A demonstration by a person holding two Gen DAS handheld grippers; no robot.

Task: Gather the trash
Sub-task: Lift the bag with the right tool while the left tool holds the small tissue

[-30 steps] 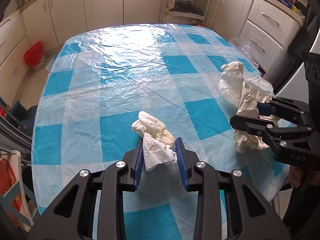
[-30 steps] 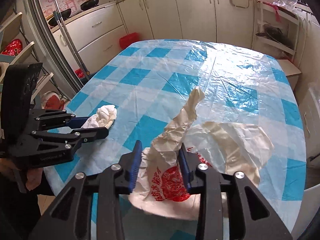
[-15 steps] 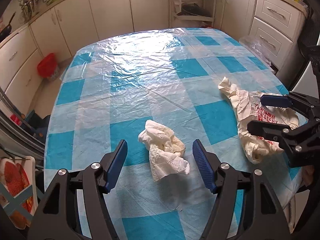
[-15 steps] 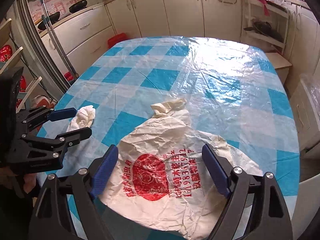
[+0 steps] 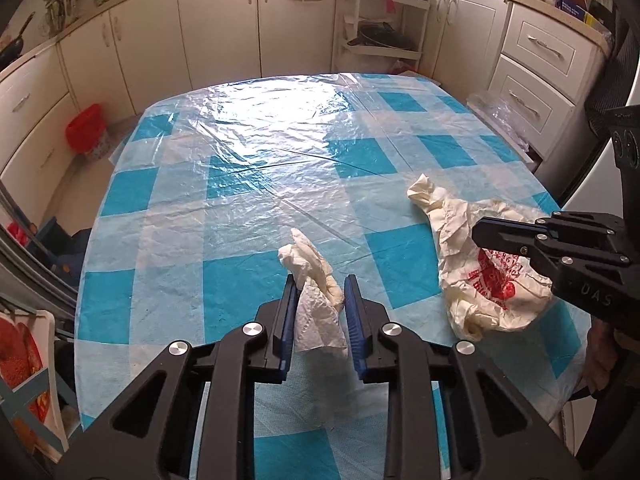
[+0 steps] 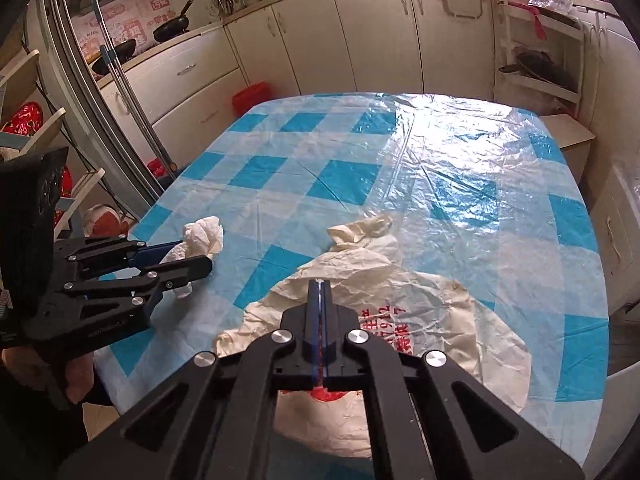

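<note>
Home kitchen: cabinets [image 5: 224, 28], pans [image 6: 170, 28], checked-cloth table [image 5: 280, 168].

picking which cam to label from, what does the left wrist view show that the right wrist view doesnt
Only the left wrist view shows the left gripper from behind, jaws closed on the crumpled tissue, and the drawer cabinets on the right.

Only the right wrist view shows the right gripper with jaws closed on the plastic bag, the pans on the counter and the mop handle.

Both show the checked tablecloth, tissue, bag, red bin and white rack.
</note>
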